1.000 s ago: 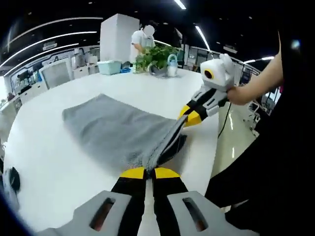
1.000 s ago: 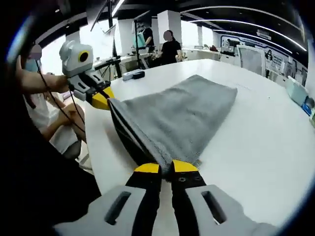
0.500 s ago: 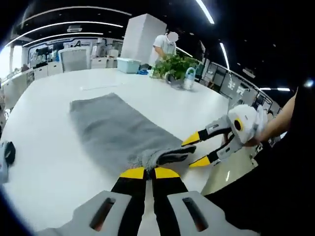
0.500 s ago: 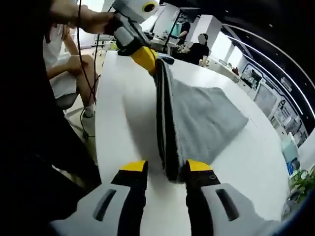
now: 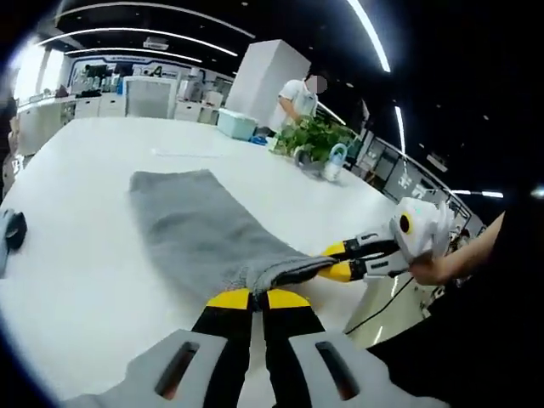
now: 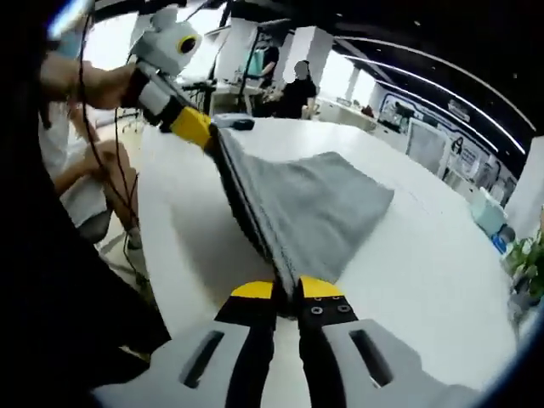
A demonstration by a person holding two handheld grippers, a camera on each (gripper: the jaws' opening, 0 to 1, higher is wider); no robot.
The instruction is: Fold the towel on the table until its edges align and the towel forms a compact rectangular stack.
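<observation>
1. Since half a second ago, your right gripper (image 6: 286,290) has gone from jaws parted beside the towel's edge to jaws pinched on it. In the left gripper view the same tool (image 5: 343,260) now sits with its yellow tips together on the cloth, where they were spread.
2. Left gripper (image 5: 258,299): jaws closed on the near corner of the grey towel (image 5: 195,229), unchanged across the frames.
3. Towel position: far part flat on the white table (image 5: 76,280), near edge raised and strung between your two grippers; in the right gripper view the towel (image 6: 314,208) runs as a taut ridge to the left gripper (image 6: 194,126).
4. Judgement: both near corners are secured, so the fold-over can start. Carry them together towards the far edge.
5. Risk: uneven tension would skew the edge alignment.
</observation>
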